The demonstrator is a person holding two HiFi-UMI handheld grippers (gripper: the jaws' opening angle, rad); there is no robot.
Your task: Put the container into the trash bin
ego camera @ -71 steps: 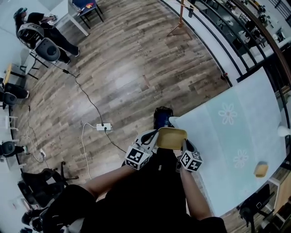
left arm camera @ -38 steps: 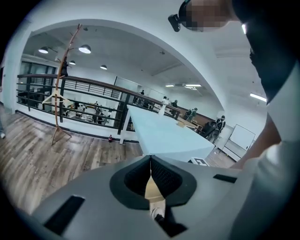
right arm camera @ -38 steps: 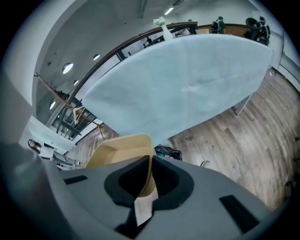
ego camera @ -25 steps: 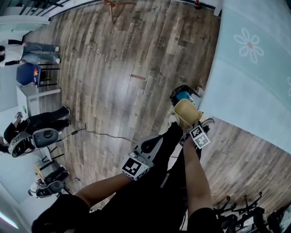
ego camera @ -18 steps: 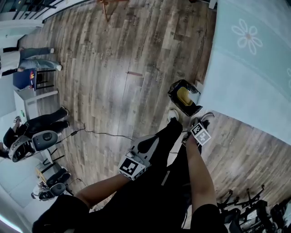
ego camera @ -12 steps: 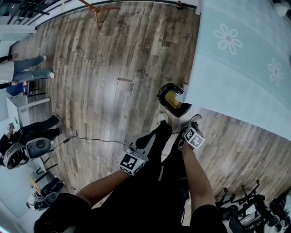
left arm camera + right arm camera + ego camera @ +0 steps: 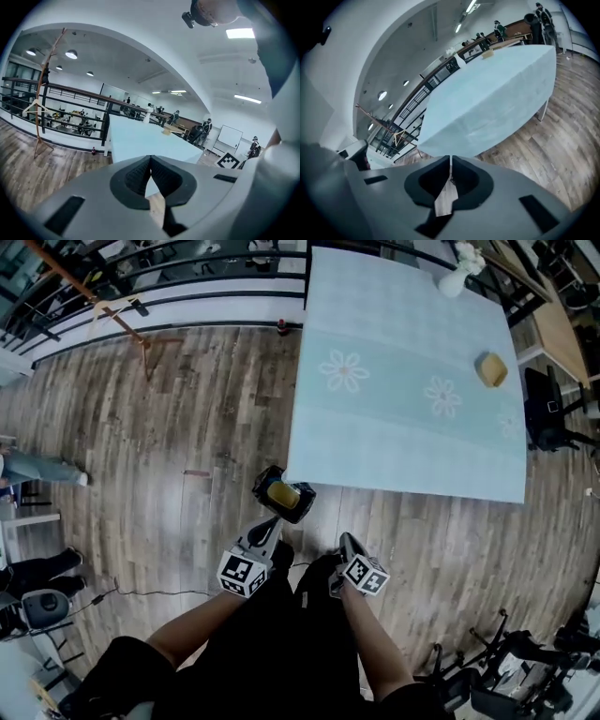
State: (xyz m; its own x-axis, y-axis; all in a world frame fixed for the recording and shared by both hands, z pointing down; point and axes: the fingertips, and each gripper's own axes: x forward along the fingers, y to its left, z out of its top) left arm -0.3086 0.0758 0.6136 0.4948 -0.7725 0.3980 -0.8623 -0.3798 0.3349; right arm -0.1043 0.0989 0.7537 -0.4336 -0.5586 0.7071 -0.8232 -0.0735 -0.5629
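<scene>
The black trash bin point(image 7: 298, 505) stands on the wood floor at the near-left corner of the light blue table point(image 7: 403, 381). The yellow container point(image 7: 282, 494) lies inside it. My left gripper point(image 7: 270, 524) is just below the bin, jaws shut and holding nothing. My right gripper point(image 7: 344, 538) is to the right of the bin and apart from it, also shut and holding nothing. In the left gripper view the left gripper point(image 7: 150, 158) points at the table point(image 7: 140, 140), its pads pressed together. In the right gripper view the right gripper point(image 7: 450, 158) has its pads together too.
A yellow block point(image 7: 488, 369) and a white vase point(image 7: 453, 277) sit on the table's far side. A wooden coat stand point(image 7: 131, 324) and a black railing point(image 7: 187, 282) lie at the upper left. A person's legs point(image 7: 42, 470) show at the left edge, dark chairs point(image 7: 553, 409) at the right.
The container, held over the bin a second ago, now lies in the bin. Both grippers have drawn back toward my body, and the head view has swung toward the table.
</scene>
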